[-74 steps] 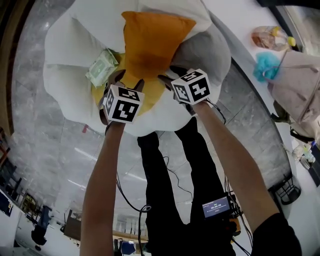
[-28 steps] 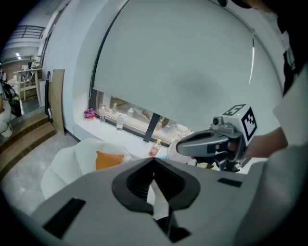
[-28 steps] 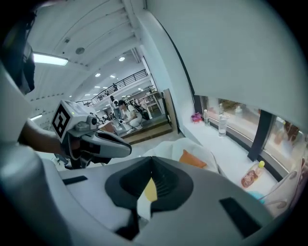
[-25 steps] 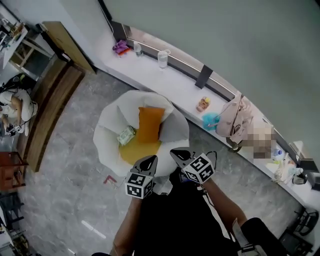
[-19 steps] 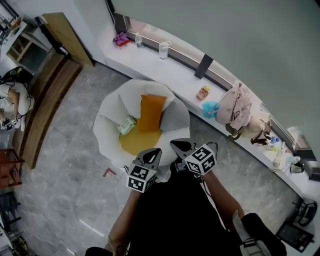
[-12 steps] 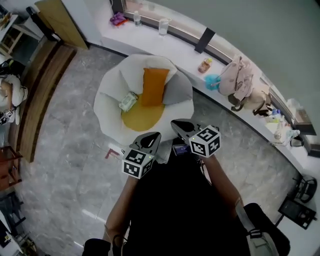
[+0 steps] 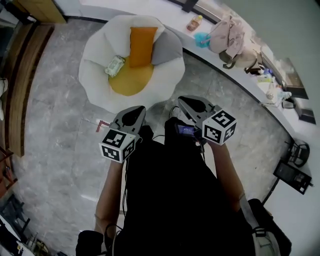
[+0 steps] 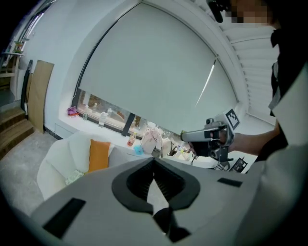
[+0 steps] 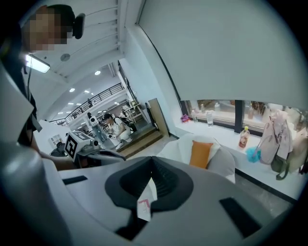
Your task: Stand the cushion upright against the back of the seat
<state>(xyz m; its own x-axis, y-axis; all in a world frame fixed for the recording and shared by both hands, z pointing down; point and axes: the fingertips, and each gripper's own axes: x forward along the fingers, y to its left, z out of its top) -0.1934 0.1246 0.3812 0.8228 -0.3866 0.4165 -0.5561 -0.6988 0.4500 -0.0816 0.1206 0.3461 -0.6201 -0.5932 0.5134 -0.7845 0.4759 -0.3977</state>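
Observation:
The orange cushion (image 7: 141, 46) stands upright against the back of the white armchair (image 7: 95, 75), above its yellow seat pad (image 7: 131, 81). A grey cushion (image 7: 167, 47) leans to its right and a green-and-white packet (image 7: 114, 65) lies to its left. My left gripper (image 7: 135, 110) and right gripper (image 7: 186, 101) are held close to the person's body, well short of the chair, both shut with nothing between the jaws. The orange cushion (image 8: 98, 154) shows small and far off in the left gripper view, and in the right gripper view the cushion (image 9: 200, 153) is just as distant.
A long white window ledge (image 7: 165, 10) runs behind the chair with a bottle, a blue object (image 7: 202, 39) and a pink bag (image 7: 222, 36). Wooden steps (image 7: 22, 75) lie at the left. A red mark (image 7: 102, 125) is on the grey floor. A seated person (image 9: 113, 126) is in the background.
The person has backed away from the chair with both grippers, which stay shut. The chair and upright cushion now sit farther off at the top of the head view.

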